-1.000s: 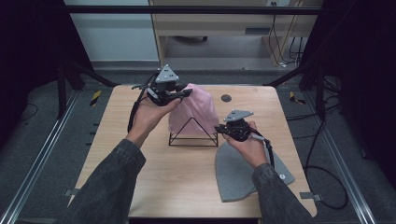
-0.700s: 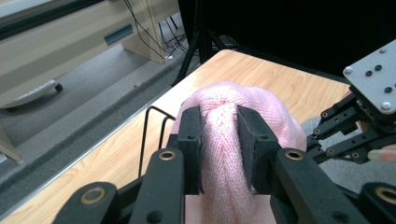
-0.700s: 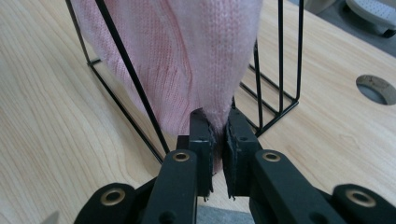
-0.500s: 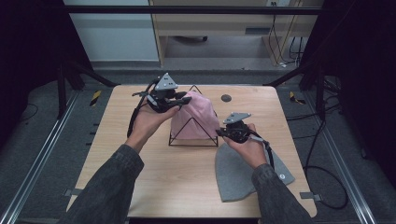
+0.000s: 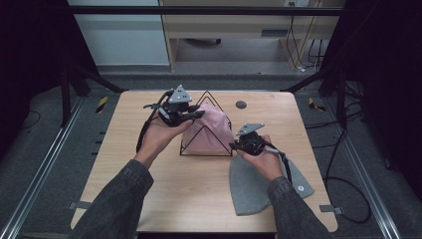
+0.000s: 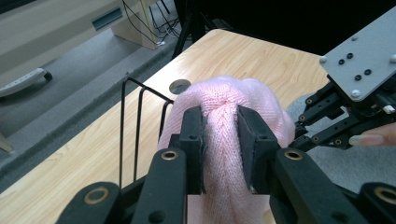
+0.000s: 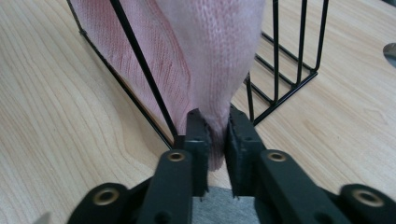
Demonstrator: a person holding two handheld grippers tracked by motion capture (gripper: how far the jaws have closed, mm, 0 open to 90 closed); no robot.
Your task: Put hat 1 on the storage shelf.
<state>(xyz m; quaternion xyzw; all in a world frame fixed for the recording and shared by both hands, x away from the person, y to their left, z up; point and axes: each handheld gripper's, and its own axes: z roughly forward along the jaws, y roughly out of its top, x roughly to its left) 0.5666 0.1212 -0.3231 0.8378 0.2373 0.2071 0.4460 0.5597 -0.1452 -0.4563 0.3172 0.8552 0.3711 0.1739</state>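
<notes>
Left tool (image 6: 219, 135) pinches a fold at the top of the pink knit hat (image 5: 209, 130), draped over the black wire rack (image 5: 205, 149) mid-surface. Right tool (image 7: 215, 135), jaws just eased slightly apart, still grips the hat's lower edge.

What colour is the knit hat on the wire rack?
Pale pink, a ribbed knit hat; clearest in the left gripper view, draped over the black wire rack.

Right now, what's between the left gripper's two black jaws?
A bunched fold of the pink knitted hat, pinched by the left gripper above the black wire rack. The left gripper view shows it clearly.
</notes>
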